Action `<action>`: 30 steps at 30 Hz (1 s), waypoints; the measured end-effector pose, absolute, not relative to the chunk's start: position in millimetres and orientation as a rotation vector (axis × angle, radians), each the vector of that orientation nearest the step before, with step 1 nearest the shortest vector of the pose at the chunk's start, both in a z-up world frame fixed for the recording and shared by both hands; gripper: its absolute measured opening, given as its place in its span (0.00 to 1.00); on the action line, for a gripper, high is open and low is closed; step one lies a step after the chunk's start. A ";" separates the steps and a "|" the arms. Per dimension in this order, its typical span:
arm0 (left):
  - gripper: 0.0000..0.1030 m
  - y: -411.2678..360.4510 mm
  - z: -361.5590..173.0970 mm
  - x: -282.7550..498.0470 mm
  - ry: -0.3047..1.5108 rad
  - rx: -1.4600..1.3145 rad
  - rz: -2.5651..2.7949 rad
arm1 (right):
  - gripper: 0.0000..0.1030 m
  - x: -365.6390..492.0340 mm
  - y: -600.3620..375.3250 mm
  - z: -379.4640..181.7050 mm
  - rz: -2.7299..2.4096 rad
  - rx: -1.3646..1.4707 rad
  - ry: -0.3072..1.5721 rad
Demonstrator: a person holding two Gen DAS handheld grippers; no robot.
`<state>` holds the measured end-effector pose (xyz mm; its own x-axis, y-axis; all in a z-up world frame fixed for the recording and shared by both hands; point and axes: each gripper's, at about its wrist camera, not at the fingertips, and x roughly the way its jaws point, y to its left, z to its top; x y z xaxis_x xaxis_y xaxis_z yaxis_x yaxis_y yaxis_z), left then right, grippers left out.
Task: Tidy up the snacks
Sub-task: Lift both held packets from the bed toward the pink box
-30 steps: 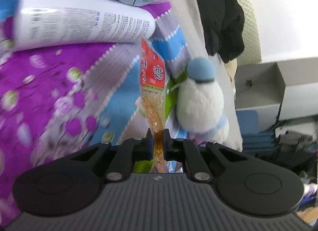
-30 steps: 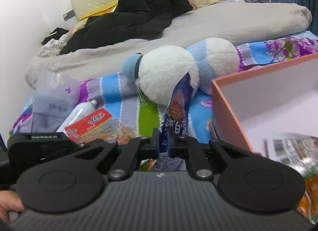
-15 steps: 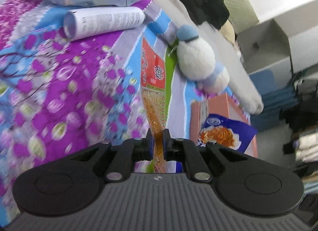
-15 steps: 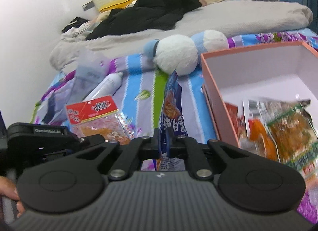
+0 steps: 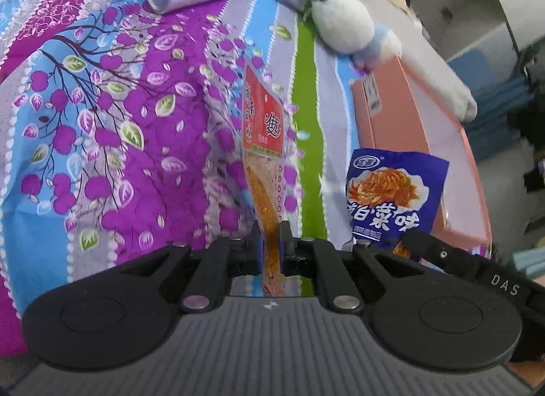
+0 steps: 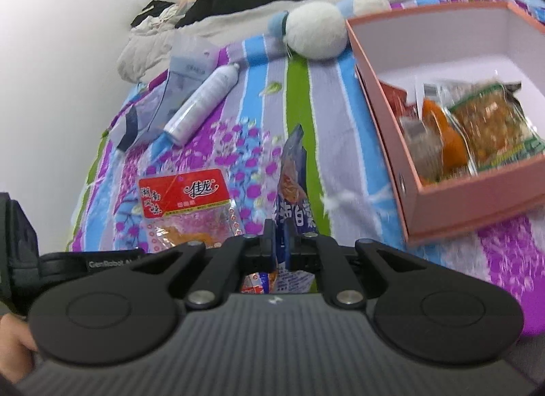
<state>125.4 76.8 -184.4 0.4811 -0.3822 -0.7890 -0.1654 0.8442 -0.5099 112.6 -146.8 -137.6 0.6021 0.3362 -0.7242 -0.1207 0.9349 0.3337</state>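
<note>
Both grippers swung over twd the pink box [image 6: 453, 215] since a sec ago; box much closer now in right wrist view, plush pushed back to the far end. Still clamped throughout, no slip seen.

Nearest first: left gripper [image 5: 271, 242] pinched tight on the bottom edge of the red-label snack pack [image 5: 264, 123], pack sticking up edge-on, well left of the box and hanging above the floral bedspread [image 5: 102, 106]. Right gripper [image 6: 280, 239] likewise squeezed on the blue snack bag [image 6: 293, 185], just left of the box's near-left corner, not over the rim yet. Both packs off the bed, neither in the box.

Inside the box, near end: a few snack packets [image 6: 477, 130] already piled up; far end bare.

Further out, left of the box: white tube [image 6: 201, 106] lying flat, clear pouch [image 6: 184, 72] beside it. Plush toy [image 6: 315, 31] touching the box's far-left corner.

How to do it well, imo: carry each pack fully past the box wall before letting go, blue one first since closer. Aim for the bare far part so nothing stacks crooked. Keep the left pack clear of the right gripper; tight spacing btwn them. Lower before release, thin bags flop.
</note>
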 end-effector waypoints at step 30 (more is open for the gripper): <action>0.10 30.9 -205.7 133.8 1.127 -0.498 -0.191 | 0.71 101.8 -166.6 -200.1 0.242 0.329 0.994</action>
